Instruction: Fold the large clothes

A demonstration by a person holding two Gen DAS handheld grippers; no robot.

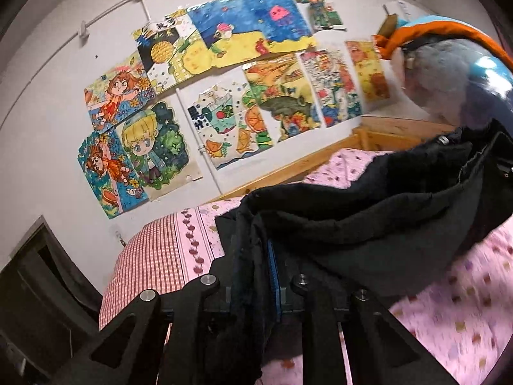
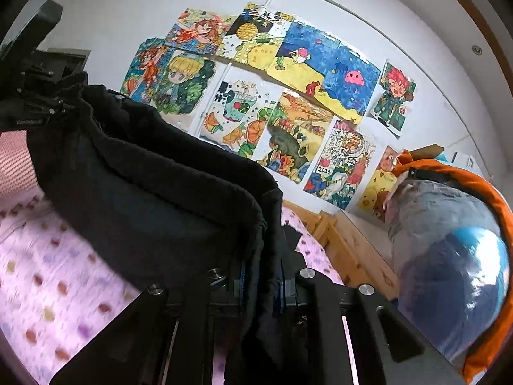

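A large black garment [image 1: 368, 221] hangs stretched between my two grippers above a bed with a pink patterned sheet [image 1: 449, 304]. My left gripper [image 1: 256, 276] is shut on one edge of the black garment; folds of cloth drape over its fingers and hide the tips. My right gripper [image 2: 261, 279] is shut on the other edge of the garment [image 2: 154, 199]. In the right wrist view the left gripper [image 2: 35, 96] shows at far left, holding the cloth's far end. The right gripper shows at the far right of the left wrist view [image 1: 500, 166].
A white wall with several coloured children's drawings [image 1: 224, 73] stands behind the bed. A wooden bed frame [image 2: 352, 250] runs along the wall. A blue and orange bag or cushion [image 2: 455, 250] lies at the right. A red-checked pillow [image 1: 150, 256] lies at the left.
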